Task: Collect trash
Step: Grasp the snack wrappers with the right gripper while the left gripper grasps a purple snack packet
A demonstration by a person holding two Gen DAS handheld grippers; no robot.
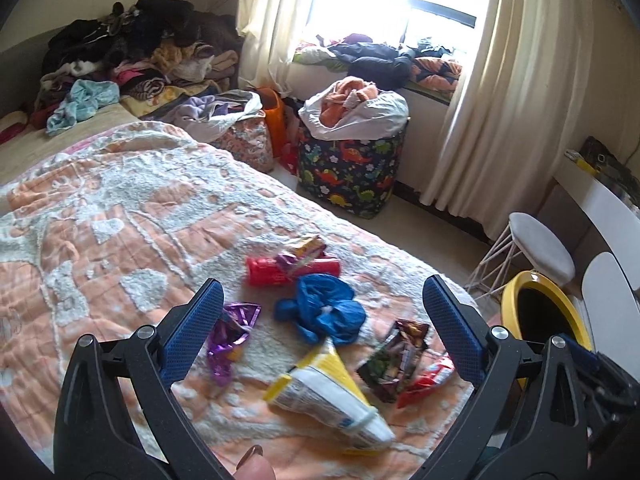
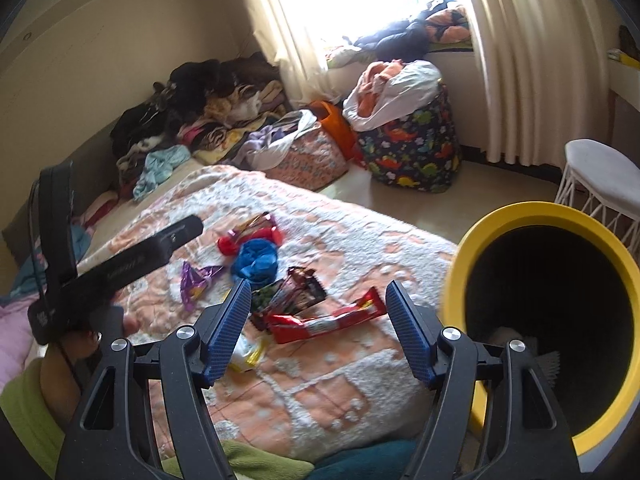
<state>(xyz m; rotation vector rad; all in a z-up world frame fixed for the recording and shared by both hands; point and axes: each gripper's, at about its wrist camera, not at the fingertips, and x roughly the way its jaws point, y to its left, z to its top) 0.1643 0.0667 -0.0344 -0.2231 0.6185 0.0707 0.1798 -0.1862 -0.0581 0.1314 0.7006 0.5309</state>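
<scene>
The left gripper [image 1: 322, 314] is hanging over the bed with its blue pads spread wide and nothing between them. The right gripper [image 2: 316, 308] is standing about two-thirds open, also gripping nothing.

On the peach-and-white blanket [image 1: 120, 216], the trash is lying in a loose cluster. Nearest, at six o'clock of the cluster, a yellow-and-white packet [image 1: 332, 396] is lying beside a dark snack bag [image 1: 394, 354] and a red wrapper [image 2: 328, 318] at four o'clock. At nine o'clock a purple foil wrapper [image 1: 230, 334] is resting. At the centre a crumpled blue bag [image 1: 320, 312] is sitting, with a red tube [image 1: 268, 270] and another foil wrapper [image 1: 302, 250] beyond at twelve.

The yellow-rimmed bin [image 2: 548, 216], tipped with its mouth facing the camera, is standing at three o'clock off the bed's edge.

Farther off, a dinosaur-print hamper [image 1: 352, 168] is sitting below the window.
</scene>
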